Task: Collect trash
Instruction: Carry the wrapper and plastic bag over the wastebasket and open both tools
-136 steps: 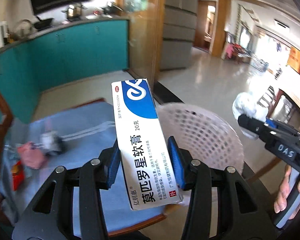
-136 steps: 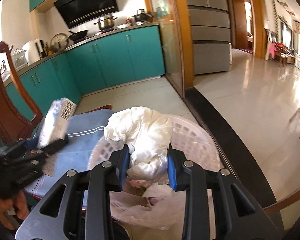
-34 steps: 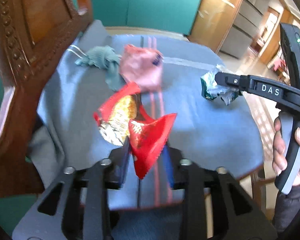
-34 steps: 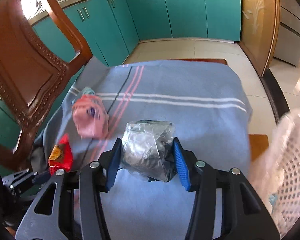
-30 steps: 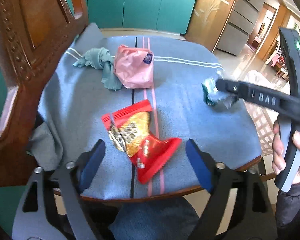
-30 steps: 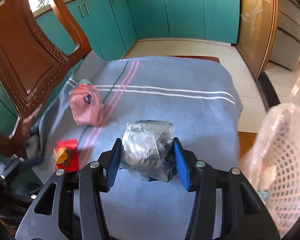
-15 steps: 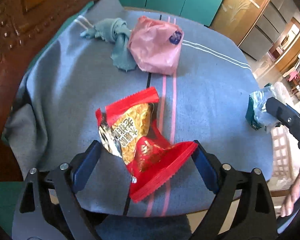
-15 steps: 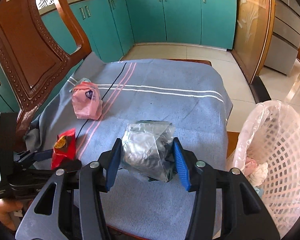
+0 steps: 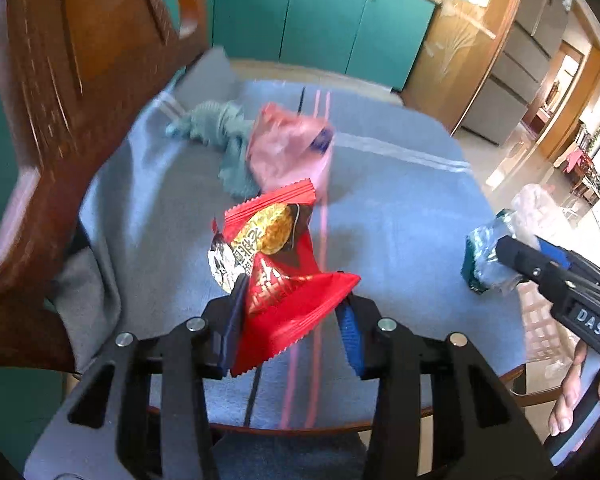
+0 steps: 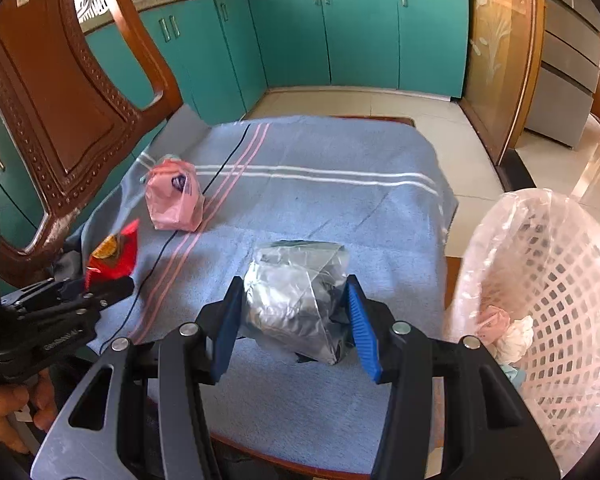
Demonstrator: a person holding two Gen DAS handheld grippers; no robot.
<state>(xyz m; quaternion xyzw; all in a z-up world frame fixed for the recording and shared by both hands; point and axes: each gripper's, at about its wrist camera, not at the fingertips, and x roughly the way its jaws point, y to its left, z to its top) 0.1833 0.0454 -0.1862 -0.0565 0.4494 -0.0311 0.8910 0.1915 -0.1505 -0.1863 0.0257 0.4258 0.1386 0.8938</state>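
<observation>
My left gripper is shut on a red snack wrapper and holds it above the blue cloth; the wrapper also shows in the right wrist view. My right gripper is shut on a crumpled clear plastic bag above the cloth; the bag also shows in the left wrist view. A pink plastic bag lies on the cloth further back, also in the right wrist view. A pink mesh bin lined with plastic stands to the right and holds some trash.
A teal rag lies beside the pink bag. A carved wooden chair back rises at the left edge of the table. Teal cabinets line the far wall. The tiled floor lies to the right.
My left gripper has closed on the red wrapper and lifted it off the cloth. My right gripper keeps its hold on the clear bag, and the bin has come further into view.
</observation>
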